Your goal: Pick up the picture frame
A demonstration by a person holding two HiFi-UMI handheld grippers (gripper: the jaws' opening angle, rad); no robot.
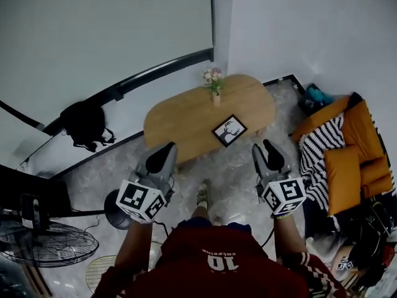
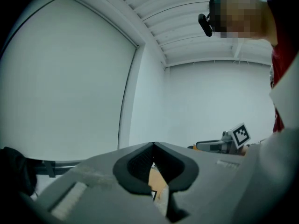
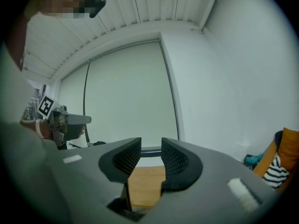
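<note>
A small black picture frame (image 1: 229,130) with a deer print lies flat near the front right edge of an oval wooden table (image 1: 186,120). My left gripper (image 1: 162,157) hangs over the floor short of the table's front left, its jaws touching at the tips with nothing between them. My right gripper (image 1: 270,154) is held to the right of the table's front edge, below and right of the frame. Its jaws stand apart and empty, the tabletop (image 3: 145,185) showing through the gap. A corner of the frame (image 2: 153,194) peeks below the left jaws.
A small vase of flowers (image 1: 214,82) stands at the table's far edge. An orange armchair (image 1: 353,151) with a striped cushion (image 1: 322,148) sits at the right. A black bag (image 1: 84,124) lies by the wall at the left, a fan (image 1: 46,241) at the lower left.
</note>
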